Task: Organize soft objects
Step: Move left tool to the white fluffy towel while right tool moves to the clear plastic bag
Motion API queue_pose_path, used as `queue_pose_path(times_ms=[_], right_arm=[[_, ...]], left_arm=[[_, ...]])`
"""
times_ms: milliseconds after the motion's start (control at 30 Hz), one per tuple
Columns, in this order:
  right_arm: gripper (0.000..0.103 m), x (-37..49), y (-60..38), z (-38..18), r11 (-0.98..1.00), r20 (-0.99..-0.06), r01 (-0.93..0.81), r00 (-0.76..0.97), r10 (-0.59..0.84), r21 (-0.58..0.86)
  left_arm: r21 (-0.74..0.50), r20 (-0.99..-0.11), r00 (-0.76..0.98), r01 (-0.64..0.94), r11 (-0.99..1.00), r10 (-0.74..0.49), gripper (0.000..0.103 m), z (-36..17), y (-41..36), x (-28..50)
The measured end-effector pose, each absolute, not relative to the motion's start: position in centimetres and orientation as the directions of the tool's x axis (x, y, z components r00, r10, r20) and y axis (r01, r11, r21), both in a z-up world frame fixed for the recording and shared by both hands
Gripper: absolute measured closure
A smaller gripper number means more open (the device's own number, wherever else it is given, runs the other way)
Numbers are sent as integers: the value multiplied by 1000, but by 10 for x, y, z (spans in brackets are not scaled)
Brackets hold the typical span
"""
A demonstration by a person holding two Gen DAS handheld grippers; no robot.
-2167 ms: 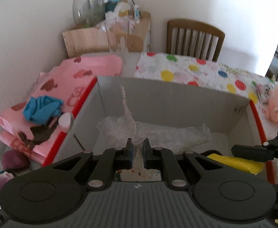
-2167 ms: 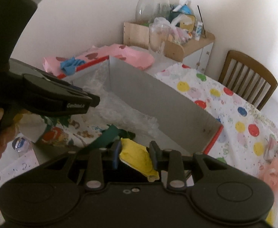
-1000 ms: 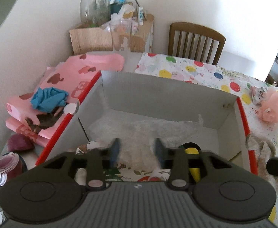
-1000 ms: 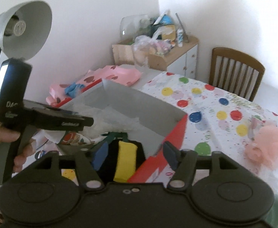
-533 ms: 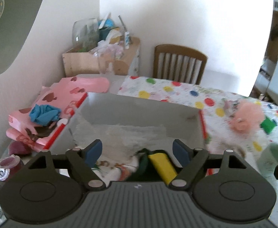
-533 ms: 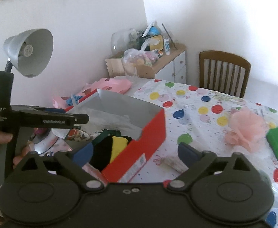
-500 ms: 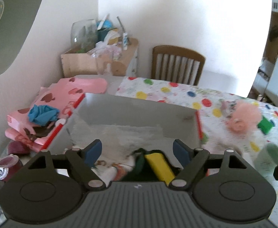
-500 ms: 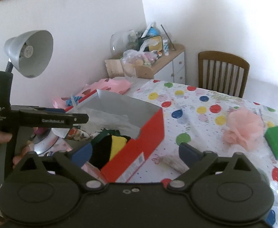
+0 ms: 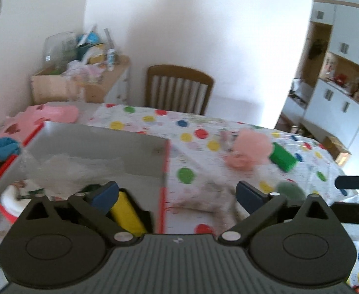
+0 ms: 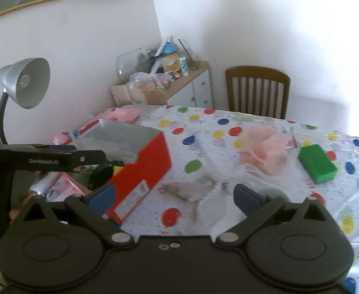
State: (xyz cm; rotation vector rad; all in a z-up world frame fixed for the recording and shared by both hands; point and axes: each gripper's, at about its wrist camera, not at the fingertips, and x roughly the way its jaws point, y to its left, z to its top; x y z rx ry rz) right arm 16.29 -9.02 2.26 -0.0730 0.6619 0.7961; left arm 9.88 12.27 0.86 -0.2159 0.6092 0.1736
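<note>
A red box [image 9: 101, 144] with grey walls holds a yellow sponge [image 9: 126, 210] and crumpled white wrap. My left gripper [image 9: 177, 193] hovers over the box's right edge, its jaws opening wide with nothing gripped between them. My right gripper [image 10: 174, 196] stands open and empty above a grey-white cloth [image 10: 191, 191] lying on the dotted tablecloth. Beyond it lie a pink mesh puff [image 10: 265, 149], a green sponge [image 10: 318, 163] and a pale green round thing [image 10: 272, 193]. The puff [image 9: 250, 147] and green sponge [image 9: 282, 158] also show in the left wrist view.
A silver desk lamp [image 10: 25, 83] stands left of the box. A pink fabric stack with a blue cloth [image 9: 3, 147] lies beside the box. A wooden chair [image 10: 258, 90] and a cluttered side cabinet [image 10: 164, 83] stand behind the table [image 10: 228, 127].
Both grippers have let go inside the box, drawn back and swung right toward the table. Their jaws have widened. The yellow sponge and the white wrap stay in the box.
</note>
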Motion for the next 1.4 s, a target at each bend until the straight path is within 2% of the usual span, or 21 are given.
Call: queue_pose_path(times_ms=[300,600,900,1267,1400], right_arm=[[1,201,-126,21,785,-597,-603,581,553,140],[4,248,-119,-4,829,-667,-550,579,470,107],[8,289,-78,-39,829,-745,-557,536,398,43],[17,317,-40,-75,800,-807,-597,502,311,-63],[25,322,-34,-83,798,-813,-595,510,280,-99]], left_arm=[[-167,-612,791,-133,977,3,0,-18,74,123],[-160,-679,732,-88,983,-45,0,-54,44,152],[-75,-704,710,-80,994,4,0,-85,30,181],[-81,-742,670,-68,994,-15,0,-111,31,212],[-81,-758,652,-79,994,-10,1,-120,34,220]])
